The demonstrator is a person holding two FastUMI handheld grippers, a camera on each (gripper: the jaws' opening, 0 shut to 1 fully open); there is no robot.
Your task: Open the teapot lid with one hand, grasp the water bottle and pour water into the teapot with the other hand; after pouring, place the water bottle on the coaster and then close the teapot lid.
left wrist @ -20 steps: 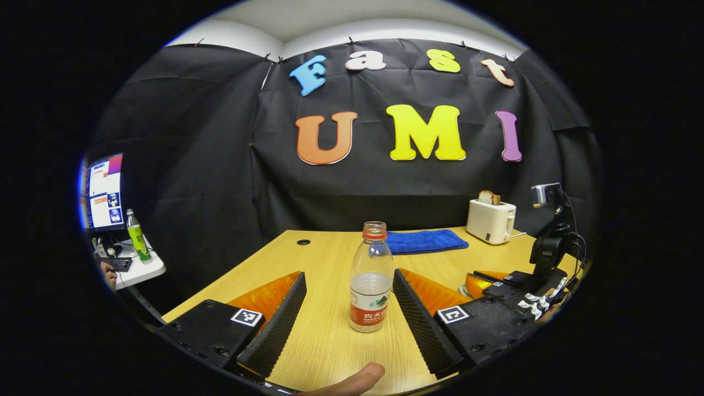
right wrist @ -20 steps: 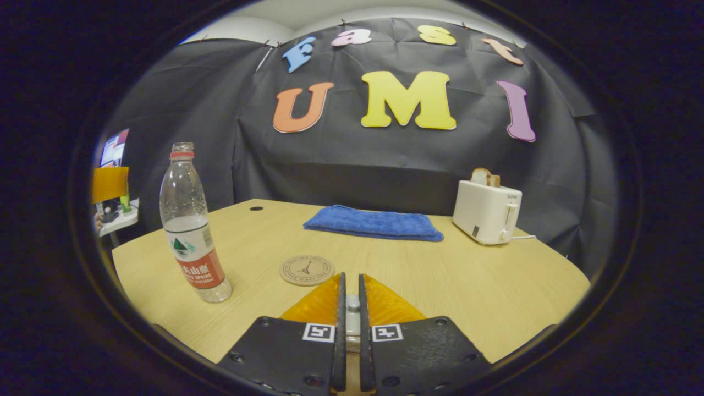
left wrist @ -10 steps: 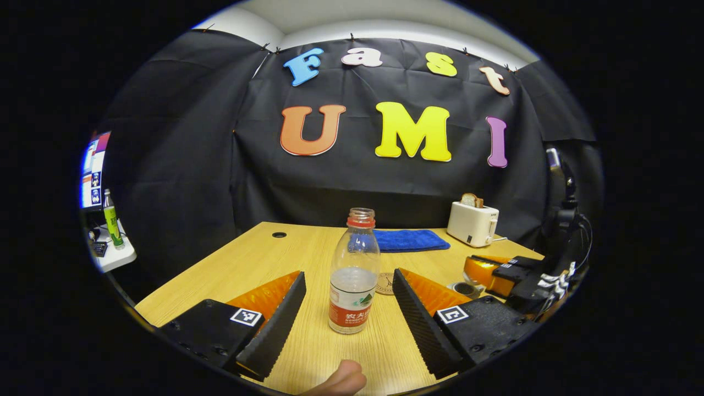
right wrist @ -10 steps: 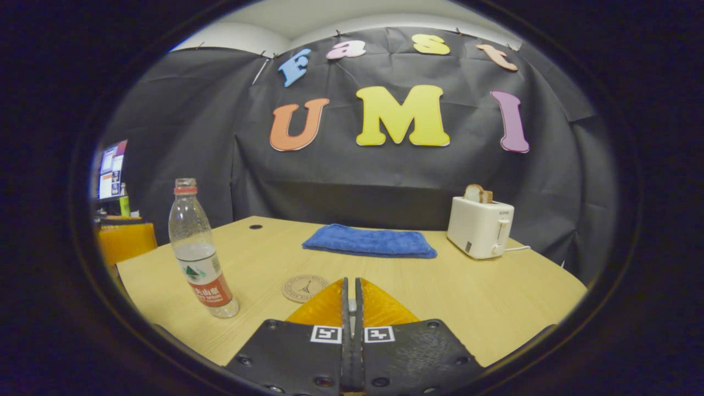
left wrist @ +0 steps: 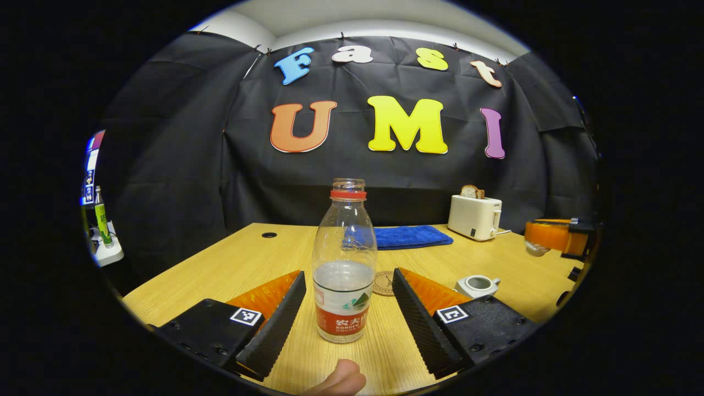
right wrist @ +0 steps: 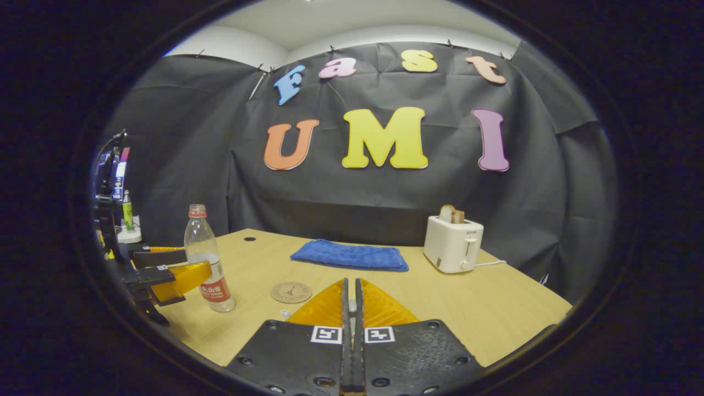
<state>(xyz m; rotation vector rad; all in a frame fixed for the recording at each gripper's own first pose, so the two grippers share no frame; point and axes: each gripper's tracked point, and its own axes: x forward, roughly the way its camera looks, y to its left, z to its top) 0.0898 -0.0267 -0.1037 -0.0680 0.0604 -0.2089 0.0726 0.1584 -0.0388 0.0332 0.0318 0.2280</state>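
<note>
The light wooden worktop (left wrist: 231,269) is seen across the lower half of both views. The clear plastic water bottle with red label (left wrist: 344,269) stands uncapped at lower centre, between the spread fingers of the left tool (left wrist: 348,308), untouched. The right tool (right wrist: 351,324) is pressed together; what it grips cannot be told. The small white lidless teapot (left wrist: 477,285) sits lower right, the round cork coaster (left wrist: 384,283) just behind the bottle.

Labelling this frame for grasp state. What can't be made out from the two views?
- Teapot lid: right gripper looks shut, but its own fingers hide whatever sits between them in the right gripper view.
- Teapot: body partly behind the left gripper finger in the left gripper view.
- Water bottle: contact with the open left gripper unclear.
- Coaster: print too small.
</note>
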